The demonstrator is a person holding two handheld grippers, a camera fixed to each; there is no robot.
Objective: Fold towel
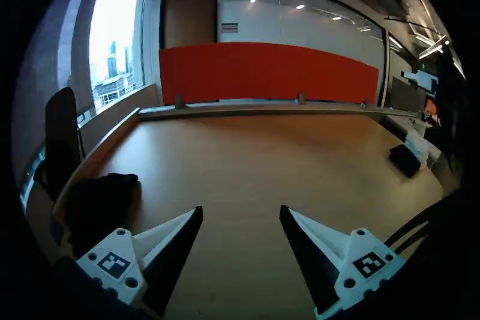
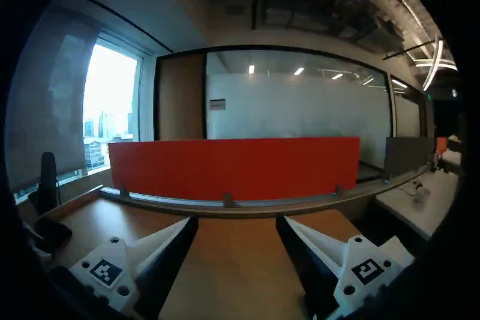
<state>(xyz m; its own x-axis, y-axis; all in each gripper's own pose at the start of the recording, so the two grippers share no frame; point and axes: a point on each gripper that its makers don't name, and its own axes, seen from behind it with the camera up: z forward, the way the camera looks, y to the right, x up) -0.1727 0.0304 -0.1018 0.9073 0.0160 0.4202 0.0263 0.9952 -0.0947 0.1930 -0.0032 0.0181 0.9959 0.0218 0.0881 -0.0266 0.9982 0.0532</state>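
Note:
A dark, crumpled heap (image 1: 101, 203), which may be the towel, lies on the wooden table (image 1: 258, 152) near its left edge. It sits just left of and beyond my left gripper's left finger. My left gripper (image 1: 240, 209) hovers open over bare wood with nothing between its fingers. My right gripper (image 2: 236, 219) is also open and empty, held level above the table (image 2: 234, 272) and facing the red partition. A dark shape (image 2: 51, 231) at the far left of the right gripper view is too dim to identify.
A red partition (image 1: 267, 72) runs along the table's far edge (image 2: 240, 167). A small black object (image 1: 405, 159) lies near the right edge. A dark chair back (image 1: 63, 134) stands at the left by the window. A white desk (image 2: 420, 197) adjoins at the right.

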